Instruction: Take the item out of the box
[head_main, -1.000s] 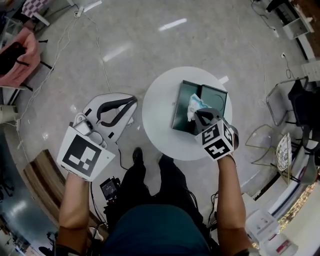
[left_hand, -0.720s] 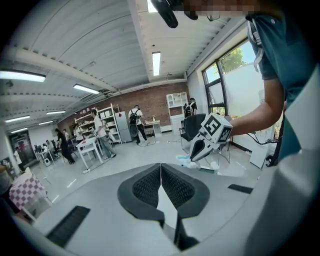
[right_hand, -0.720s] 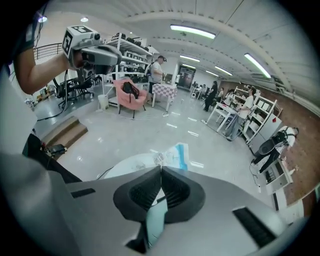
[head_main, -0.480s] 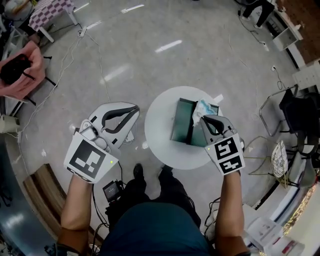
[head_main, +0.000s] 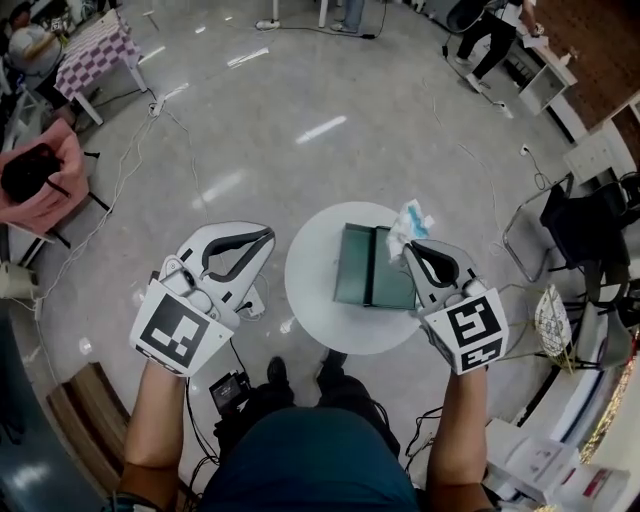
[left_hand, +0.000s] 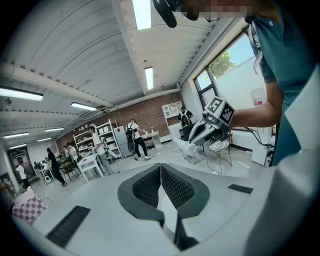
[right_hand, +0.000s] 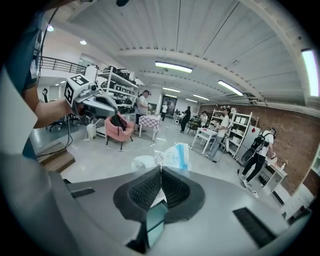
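Observation:
A dark green box (head_main: 372, 266) lies open on the round white table (head_main: 310, 300). My right gripper (head_main: 407, 246) hangs over the box's far right corner, shut on a white and blue packet (head_main: 410, 222) that is held in the air, clear of the box. In the right gripper view the packet (right_hand: 172, 155) sticks out past the closed jaws of the right gripper (right_hand: 161, 172). My left gripper (head_main: 268, 232) hovers left of the table, over the floor, shut with nothing in it; its pads (left_hand: 150, 185) meet.
A pink chair (head_main: 40, 175) stands at far left, a checkered table (head_main: 95, 45) behind it. A wire chair (head_main: 545, 225) sits right of the table. Cables run over the floor (head_main: 190, 150). A wooden bench (head_main: 75, 385) is at lower left. People stand far off.
The right gripper has lifted the packet up out of the box and carried it to the box's far right corner. The left gripper has stayed beside the table.

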